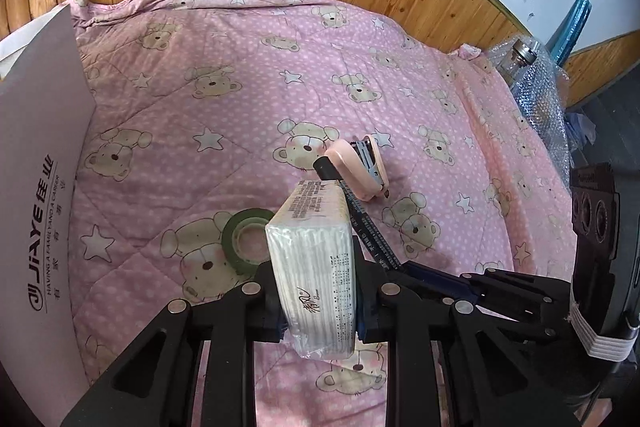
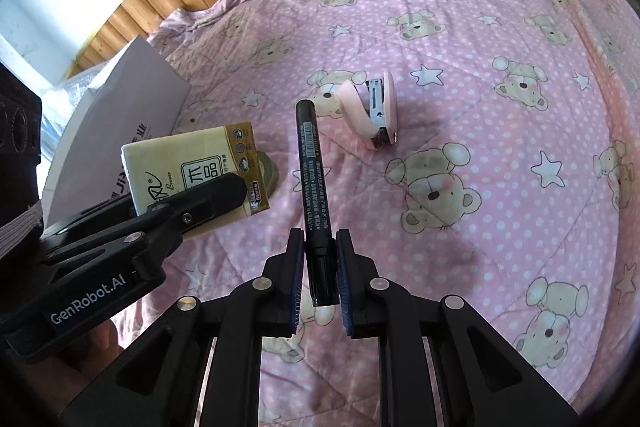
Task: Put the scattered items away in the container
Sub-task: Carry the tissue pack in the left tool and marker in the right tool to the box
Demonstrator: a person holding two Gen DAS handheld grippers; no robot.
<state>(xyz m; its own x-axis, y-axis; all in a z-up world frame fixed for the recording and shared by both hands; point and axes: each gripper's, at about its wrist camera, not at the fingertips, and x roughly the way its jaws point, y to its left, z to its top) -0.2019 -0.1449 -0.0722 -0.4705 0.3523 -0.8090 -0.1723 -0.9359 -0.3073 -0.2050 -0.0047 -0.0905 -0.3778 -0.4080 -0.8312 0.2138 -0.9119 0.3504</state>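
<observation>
Tissue pack (image 1: 316, 267) pinched in L jaws; marker (image 2: 314, 187) in R jaws.

Left gripper (image 1: 318, 291) clamped on tissue pack (image 1: 316, 259) between both fingers; right gripper (image 2: 319, 259) closed on black marker (image 2: 314, 183), its barrel jutting forward past the fingertips, both held above the bedding

Stapler (image 1: 362, 167) lay on quilt (image 1: 224, 99), beyond marker (image 2: 314, 179). Tape roll (image 1: 244, 241) lay on quilt behind tissue pack (image 1: 316, 267), left of marker. Box (image 1: 40, 163) stood at far left.
</observation>
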